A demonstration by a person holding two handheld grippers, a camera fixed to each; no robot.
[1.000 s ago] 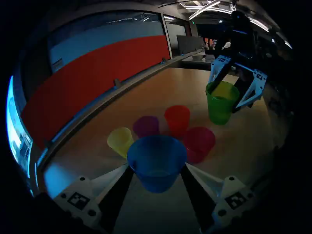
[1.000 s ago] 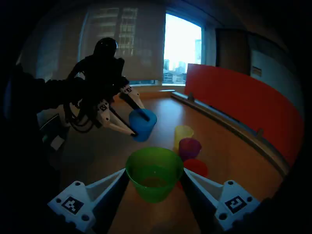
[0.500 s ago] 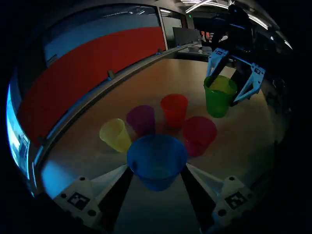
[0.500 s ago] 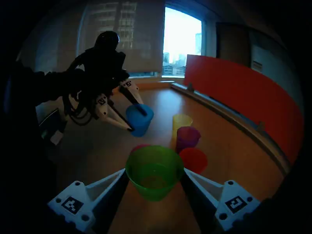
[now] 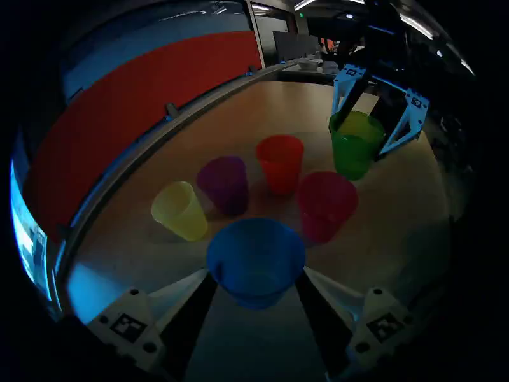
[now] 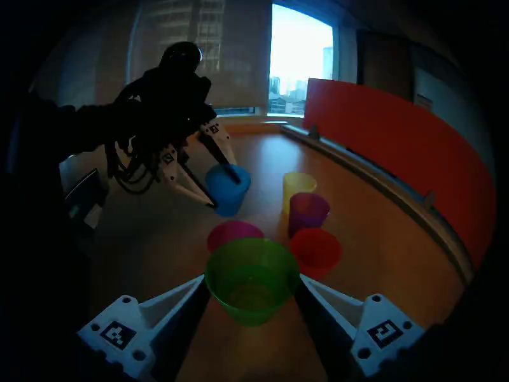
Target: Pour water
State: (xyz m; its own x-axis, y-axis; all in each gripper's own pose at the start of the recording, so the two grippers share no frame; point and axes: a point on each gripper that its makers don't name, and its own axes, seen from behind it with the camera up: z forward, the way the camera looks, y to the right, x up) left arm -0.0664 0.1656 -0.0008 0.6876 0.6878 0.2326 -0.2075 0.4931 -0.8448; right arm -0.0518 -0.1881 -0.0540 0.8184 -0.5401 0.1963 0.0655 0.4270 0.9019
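2 held cups sit well apart, loose cups (image 5: 280, 164) between: we clamp blue cup (image 5: 256, 254) in left gripper (image 5: 256, 275), green cup (image 6: 251, 277) in right gripper (image 6: 252, 290).

Could not judge the fill level inside the green cup (image 6: 252, 290) in the right gripper (image 6: 252, 281), nor inside the blue cup (image 5: 256, 251) in the left gripper (image 5: 256, 274). Lost the near wall of the pink cup (image 6: 232, 232) just ahead behind the green rim. Made out the person (image 6: 95, 134) past the left gripper as a dark outline.
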